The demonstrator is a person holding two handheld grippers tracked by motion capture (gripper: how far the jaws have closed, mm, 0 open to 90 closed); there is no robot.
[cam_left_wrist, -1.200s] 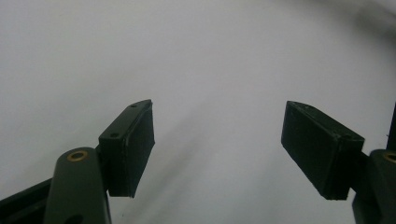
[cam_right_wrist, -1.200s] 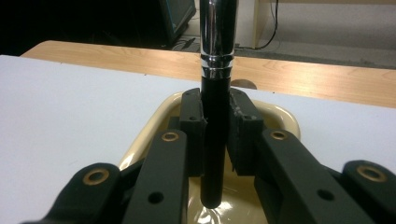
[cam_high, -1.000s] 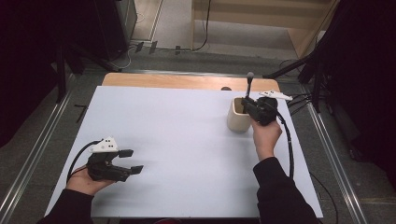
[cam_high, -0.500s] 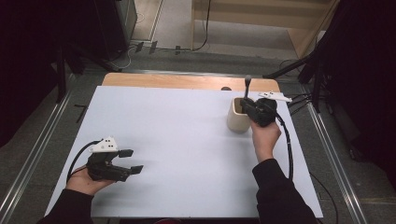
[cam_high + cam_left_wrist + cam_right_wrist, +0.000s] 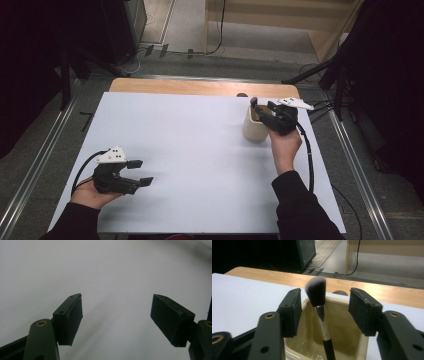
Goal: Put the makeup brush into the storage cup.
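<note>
1. High view: right gripper (image 5: 261,111) hovers at the cup (image 5: 254,131) near the table's (image 5: 190,145) far right. A second ago the brush (image 5: 253,102) stood taller above the cup; now only its top clears the rim.
2. Left gripper view: left gripper (image 5: 116,317) jaws wide apart, nothing between, idle over the table.
3. Right gripper view: jaws have just been opening; the brush (image 5: 318,300) stands between them, untouched, handle in the cup (image 5: 347,330). Judged: brush dropped in, placement done.

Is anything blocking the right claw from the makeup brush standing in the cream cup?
Nothing visible does. The right claw has just been opening; the makeup brush stands in the gap, touching neither pad, its handle down in the cream cup. The left claw rests far off, open.
</note>
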